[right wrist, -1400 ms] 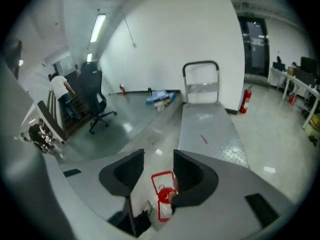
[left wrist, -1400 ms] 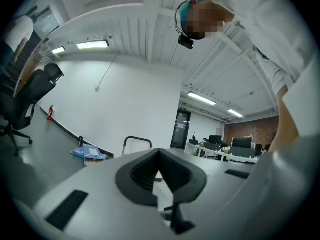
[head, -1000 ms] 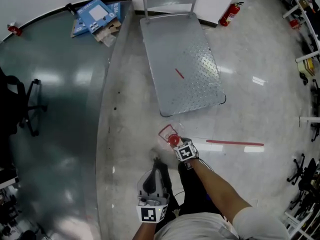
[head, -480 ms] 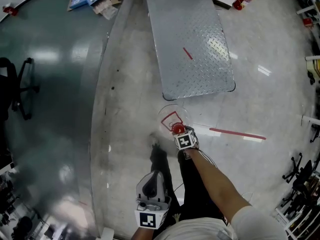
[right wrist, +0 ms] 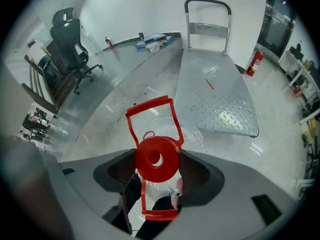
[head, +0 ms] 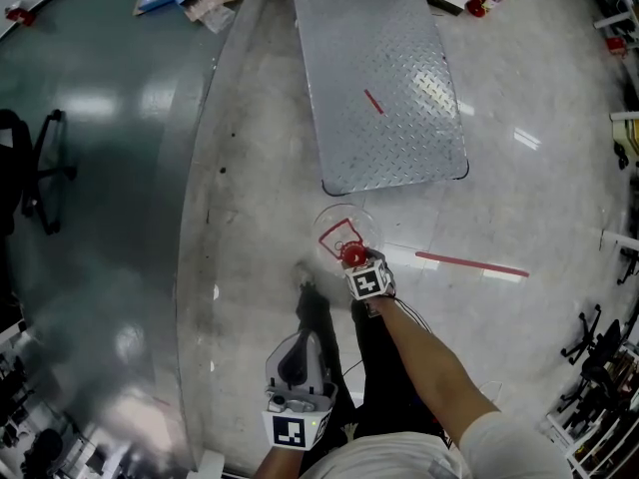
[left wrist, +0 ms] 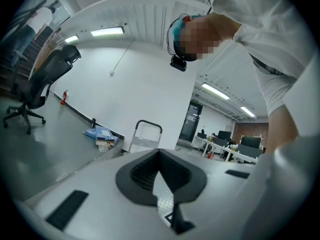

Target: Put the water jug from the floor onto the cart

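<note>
**Jug** [head: 337, 234]: clear and upright, standing on the floor [head: 250, 198]. It is sitting just off the near edge of the cart [head: 384, 78], which is lying at its 12 o'clock. It is not yet lifted.

**Right hand-held gripper** [right wrist: 158, 166]: pointing steeply down over the jug's top. The jaws are standing wide apart, having just been opening and then closing a shade. The red cap [right wrist: 156, 155] is sitting between them. The pads are lying close at either side of it, not plainly squeezing.

**Handle** [right wrist: 149, 107]: a red loop, sticking out from the cap toward the cart.

**Left hand-held gripper** [left wrist: 161, 159]: hanging at the jug's 7 o'clock, well apart from it. Its jaws are together, carrying nothing.

**Step in hand**: by my reading, the person is taking hold of the jug at the cap.

**Next move**: this is calling for a firm close on the cap, then a straight lift. A short carry toward 12 o'clock onto the deck follows. If the jug is holding water it will be hanging heavy, so the left hand-held gripper may be wanted as support.
</note>
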